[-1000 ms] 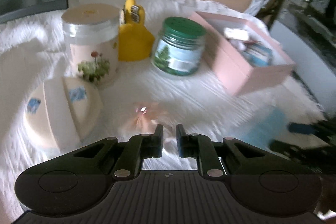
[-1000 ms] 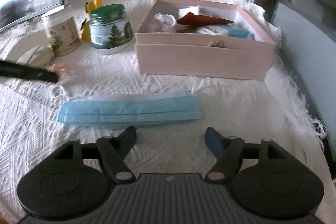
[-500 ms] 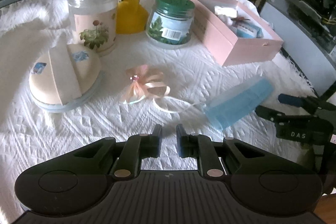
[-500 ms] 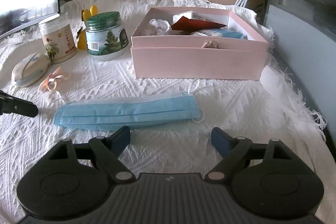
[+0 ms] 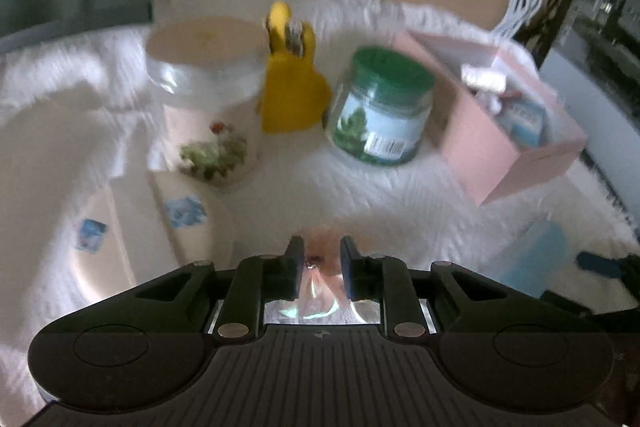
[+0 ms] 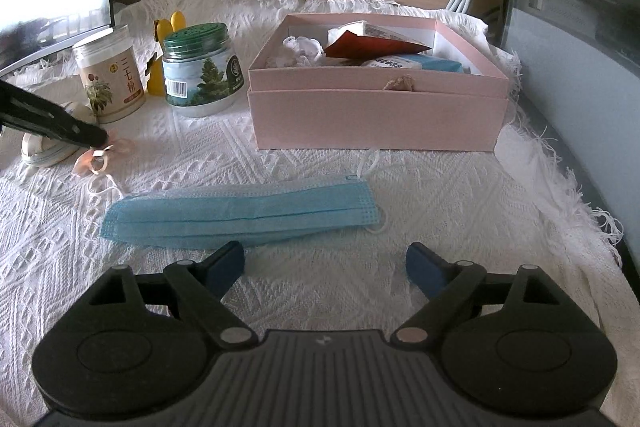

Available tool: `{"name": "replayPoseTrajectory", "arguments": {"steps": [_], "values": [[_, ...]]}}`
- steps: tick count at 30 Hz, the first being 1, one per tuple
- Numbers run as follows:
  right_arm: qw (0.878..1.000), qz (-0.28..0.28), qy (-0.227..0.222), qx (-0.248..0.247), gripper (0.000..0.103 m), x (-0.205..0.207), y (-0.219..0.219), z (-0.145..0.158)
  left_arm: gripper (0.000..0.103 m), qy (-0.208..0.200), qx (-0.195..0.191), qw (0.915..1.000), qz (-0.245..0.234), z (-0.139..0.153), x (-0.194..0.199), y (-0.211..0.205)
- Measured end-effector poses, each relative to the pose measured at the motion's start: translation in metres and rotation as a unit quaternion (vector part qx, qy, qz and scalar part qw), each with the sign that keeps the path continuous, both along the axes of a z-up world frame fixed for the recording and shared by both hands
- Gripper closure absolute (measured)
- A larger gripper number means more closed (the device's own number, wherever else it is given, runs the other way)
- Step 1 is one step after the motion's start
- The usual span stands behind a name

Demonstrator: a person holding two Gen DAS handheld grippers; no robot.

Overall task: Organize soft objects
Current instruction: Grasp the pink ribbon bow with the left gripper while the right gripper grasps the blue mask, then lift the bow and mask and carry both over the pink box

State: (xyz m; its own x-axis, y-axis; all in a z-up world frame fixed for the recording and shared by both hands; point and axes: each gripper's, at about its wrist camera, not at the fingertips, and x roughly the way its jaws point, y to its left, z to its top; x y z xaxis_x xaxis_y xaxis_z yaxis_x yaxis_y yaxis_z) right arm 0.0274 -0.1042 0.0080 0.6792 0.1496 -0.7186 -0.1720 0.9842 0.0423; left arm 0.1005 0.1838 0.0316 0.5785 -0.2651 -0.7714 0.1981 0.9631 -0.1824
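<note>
The pink box (image 6: 378,115) stands open at the far right of the worktop (image 6: 440,195). It holds a white crumpled cloth (image 6: 302,49), a red packet (image 6: 372,47) and a blue-and-white pack (image 6: 416,63). Left of it stand a green-lidded jar (image 6: 200,71), a white floral canister (image 6: 110,75) and a yellow figure (image 6: 164,67) behind them; their lids are on.

The right wrist view shows the blue face mask (image 6: 244,213) whole: it lies flat, near the right gripper (image 6: 325,263), long axis left to right, ear loop toward the box. The left wrist view is blurred and shows only one end of the mask at its right edge.

The left gripper (image 5: 320,261) sits over the pink ribbon bow (image 5: 322,259); its jaws are opening, the bow between them, pads apart from it. The right gripper is released, jaws wide, nothing between them, just short of the mask.
</note>
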Motion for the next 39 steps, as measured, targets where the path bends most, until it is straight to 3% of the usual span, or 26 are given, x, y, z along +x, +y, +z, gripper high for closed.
{"name": "replayPoseTrajectory", "arguments": {"steps": [2,4,10,17,19,23,27,29,32,33,35,36,37,39], "values": [[1.000,0.000,0.000,0.000,0.014,0.000,0.000,0.000,0.077,0.007,0.020,0.9997,-0.006,-0.006,0.001,-0.007],[1.000,0.013,0.008,0.006,0.000,0.001,0.001,-0.001,0.077,0.001,0.034,0.9993,-0.013,-0.006,-0.001,-0.011],[0.999,0.029,0.020,-0.001,0.000,0.003,0.005,-0.001,0.077,0.006,0.006,0.9999,0.011,-0.007,-0.004,-0.005],[0.998,0.049,0.035,-0.006,0.000,0.008,0.004,0.002,0.081,-0.007,0.004,0.9999,0.014,-0.008,-0.009,-0.003],[0.997,0.056,0.053,-0.008,0.010,0.011,0.006,0.009,0.085,-0.009,-0.009,0.9998,0.017,-0.009,-0.013,0.002],[0.996,0.086,0.020,-0.005,0.011,0.002,0.024,0.034,0.088,-0.012,-0.027,0.9995,0.012,-0.008,-0.024,0.006],[0.989,0.145,0.000,-0.014,0.012,0.006,0.069,0.046,0.088,-0.017,-0.048,0.9986,0.011,-0.003,-0.042,0.015],[0.986,0.166,0.006,-0.018,0.016,0.015,0.094,0.041,0.088,-0.024,-0.058,0.9978,0.019,0.003,-0.051,0.021],[0.981,0.187,0.016,-0.040,0.033,0.031,0.127,0.024,0.088,-0.038,-0.063,0.9968,0.030,0.016,-0.060,0.033],[0.980,0.191,0.019,-0.053,0.049,0.035,0.134,0.019,0.088,-0.042,-0.062,0.9967,0.032,0.020,-0.063,0.037],[0.979,0.193,0.012,-0.064,0.061,0.039,0.140,0.017,0.088,-0.049,-0.060,0.9965,0.033,0.027,-0.067,0.041],[0.977,0.196,0.015,-0.078,0.076,0.040,0.141,0.019,0.088,-0.050,-0.060,0.9964,0.033,0.029,-0.069,0.043],[0.975,0.201,0.018,-0.090,0.084,0.039,0.140,0.022,0.088,-0.051,-0.061,0.9963,0.032,0.030,-0.071,0.044],[0.972,0.207,0.016,-0.109,0.084,0.030,0.132,0.026,0.088,-0.050,-0.065,0.9961,0.032,0.031,-0.073,0.046]]}}
